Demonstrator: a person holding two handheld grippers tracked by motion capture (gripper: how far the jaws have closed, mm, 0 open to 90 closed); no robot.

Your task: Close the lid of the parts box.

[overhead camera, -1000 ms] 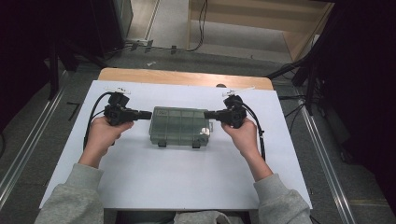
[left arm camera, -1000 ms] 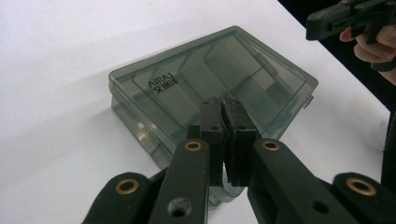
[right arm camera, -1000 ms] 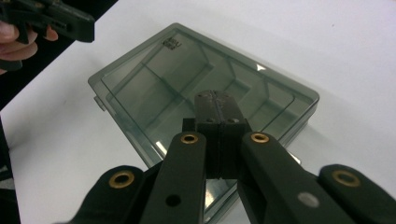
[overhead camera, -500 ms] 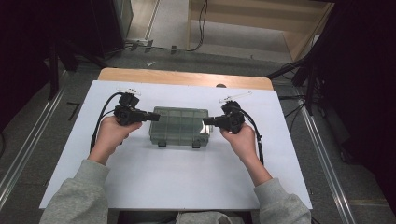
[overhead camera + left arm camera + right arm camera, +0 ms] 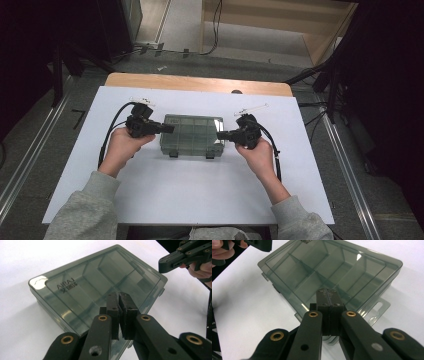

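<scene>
White worktop (image 5: 150, 200) with a smoky plastic box (image 5: 192, 132) lying flat mid-table, lid down. Left claw (image 5: 170, 129) sits at its left end, right claw (image 5: 221, 135) at its right, both pinched closed and holding nothing.

Left hand-held gripper (image 5: 169, 128) and right hand-held gripper (image 5: 220, 135), jaws pressed together, tips pointing toward each other.

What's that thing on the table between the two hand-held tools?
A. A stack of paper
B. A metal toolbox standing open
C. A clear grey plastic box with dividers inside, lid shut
C: the compartment box is see-through grey plastic, its dividers showing under the closed lid.
</scene>
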